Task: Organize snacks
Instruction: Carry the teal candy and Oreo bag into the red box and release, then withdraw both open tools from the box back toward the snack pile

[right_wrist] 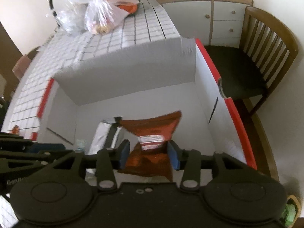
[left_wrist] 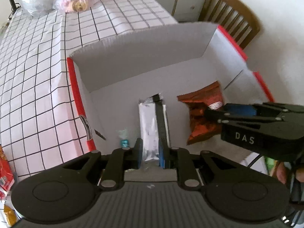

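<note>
1. Left tool (left_wrist: 150, 154): blue pads closed on the near end of a silver packet (left_wrist: 149, 127). The packet runs straight ahead from the pads into the box (left_wrist: 133, 57), and its far end rests on or just above the box floor; contact is hard to tell.
2. Right tool (right_wrist: 149, 154): pads stand apart on either side of a red snack bag (right_wrist: 152, 140). The bag sits between them, but the pads do not clearly press on it. Probably just let go or about to grip; I cannot tell which.
3. Seen from the left camera, the right tool (left_wrist: 218, 112) reaches in from the right, at the bag's upper edge (left_wrist: 203, 114).
4. Step in hand, as I judge it: laying both snacks side by side in the box. To do it well, lower the silver packet flat before opening and keep it parallel to the red bag, just left of it. Lift each tool straight up so the pads don't drag on foil.
5. Materials: the packet is glossy foil, long and flat, with a dark stripe and a crimped far end. The bag is crinkled, shiny and puffy, and likely to slide. The box is matte white corrugated card with red outer edges.
6. A small teal-wrapped candy (left_wrist: 124, 142) lies in the box just left of the left tool.
7. Beyond the box is a surface covered by a grid-print cloth (left_wrist: 38, 76).
</note>
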Available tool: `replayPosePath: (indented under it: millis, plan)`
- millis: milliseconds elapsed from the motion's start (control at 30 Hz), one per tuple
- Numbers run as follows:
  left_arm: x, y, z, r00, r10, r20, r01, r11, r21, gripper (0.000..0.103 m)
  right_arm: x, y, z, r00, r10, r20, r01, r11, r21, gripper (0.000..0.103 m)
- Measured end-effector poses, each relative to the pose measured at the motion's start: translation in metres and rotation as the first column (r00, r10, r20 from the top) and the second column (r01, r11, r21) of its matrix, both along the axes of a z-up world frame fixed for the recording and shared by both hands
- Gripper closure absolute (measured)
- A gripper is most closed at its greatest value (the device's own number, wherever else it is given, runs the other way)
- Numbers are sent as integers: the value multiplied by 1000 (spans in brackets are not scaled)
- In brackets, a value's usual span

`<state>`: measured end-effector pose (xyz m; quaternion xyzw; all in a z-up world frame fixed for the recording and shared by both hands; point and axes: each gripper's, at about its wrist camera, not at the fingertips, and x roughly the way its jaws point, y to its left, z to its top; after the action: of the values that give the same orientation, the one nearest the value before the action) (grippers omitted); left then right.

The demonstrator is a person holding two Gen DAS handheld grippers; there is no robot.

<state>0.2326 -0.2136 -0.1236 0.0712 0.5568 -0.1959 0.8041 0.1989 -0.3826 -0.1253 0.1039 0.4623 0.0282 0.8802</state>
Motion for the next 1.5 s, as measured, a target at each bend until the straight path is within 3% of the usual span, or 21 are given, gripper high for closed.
replayPosePath:
  millis: [500, 633, 933, 1233, 1500]
  plan:
    - [-38, 33, 57, 991, 42, 125, -29, 995, -97, 72, -44, 8, 52, 991, 28, 130, -32, 999, 33, 47]
    - [-51, 43, 73, 984, 51, 171, -29, 992, -124, 49, -57, 13, 62, 986, 35, 162, -41, 999, 32, 35]
    - [-80, 70, 97, 968, 65, 243, -30, 989, -148, 42, -84, 35, 83, 972, 86, 218, -95, 995, 34, 21]
    - [-107, 108, 112, 938, 116, 328, -63, 984, -167, 35, -106, 68, 101, 949, 137, 284, -154, 987, 40, 13]
    - [-119, 152, 113, 924, 176, 338, -114, 974, -196, 31, -113, 112, 107, 924, 212, 320, -236, 971, 40, 4]
